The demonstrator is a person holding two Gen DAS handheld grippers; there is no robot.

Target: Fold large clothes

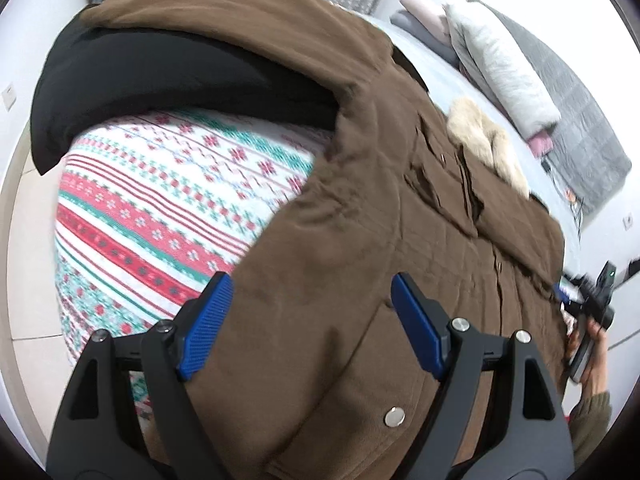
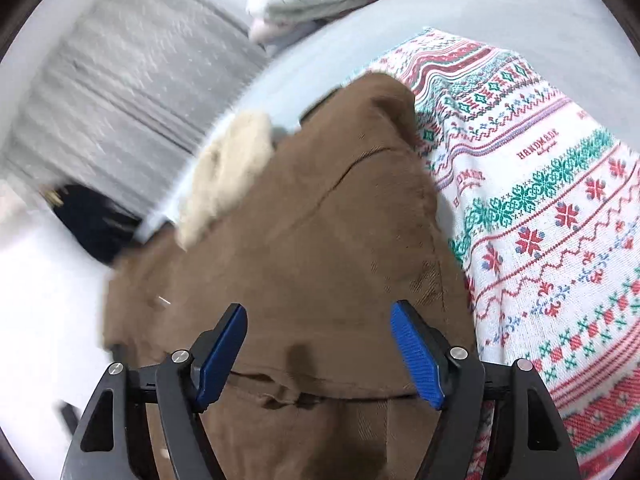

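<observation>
A large brown coat (image 1: 360, 208) with a cream fur collar (image 1: 484, 140) and a black lining (image 1: 168, 76) lies on a bed covered by a red, green and white patterned blanket (image 1: 160, 200). My left gripper (image 1: 312, 296) is open just above the coat's lower part, near a snap button (image 1: 394, 417). My right gripper (image 2: 318, 326) is open above the coat (image 2: 312, 240) in the right wrist view, with the fur collar (image 2: 228, 176) ahead of it and the patterned blanket (image 2: 540, 220) to its right. The right gripper also shows in the left wrist view (image 1: 592, 304), at the coat's far right edge.
Folded white and grey bedding (image 1: 508, 64) is piled at the head of the bed on a pale sheet (image 2: 460, 20). A grey quilt (image 2: 120, 80) lies at the left in the right wrist view, with a dark object (image 2: 92, 220) below it. White floor tiles (image 1: 28, 240) border the bed.
</observation>
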